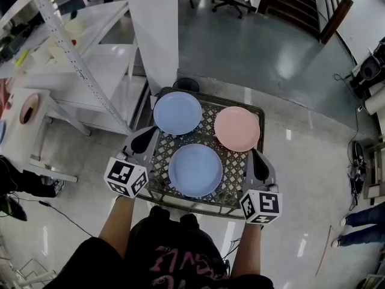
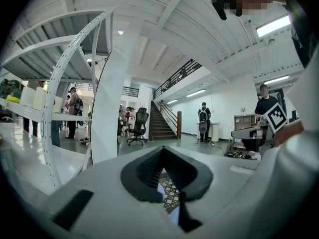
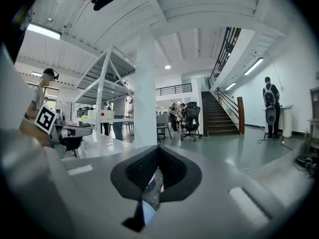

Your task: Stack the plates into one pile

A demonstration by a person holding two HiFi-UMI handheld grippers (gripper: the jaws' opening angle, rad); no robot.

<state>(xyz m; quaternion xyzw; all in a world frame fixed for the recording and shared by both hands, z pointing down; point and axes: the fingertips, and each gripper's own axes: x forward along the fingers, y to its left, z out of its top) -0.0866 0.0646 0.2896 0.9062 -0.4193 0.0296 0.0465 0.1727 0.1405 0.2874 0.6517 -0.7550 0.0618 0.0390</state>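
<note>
Closed and empty, left gripper (image 1: 142, 142) and right gripper (image 1: 260, 164) flank wire crate (image 1: 234, 198). On it, apart: near blue plate (image 1: 195, 170), far blue plate (image 1: 177, 112), pink plate (image 1: 237, 128). Stacking not begun; next, open jaws onto one rim.

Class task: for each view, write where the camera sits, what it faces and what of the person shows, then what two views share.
Head view: on the head, steeply down onto two blue plates, one pink plate; forearms, left gripper, right gripper show.
Left gripper view: on that gripper, level along its shut fingers into the hall.
Right gripper view: same, past a white column.
Shared: both gripper views show the staircase.
</note>
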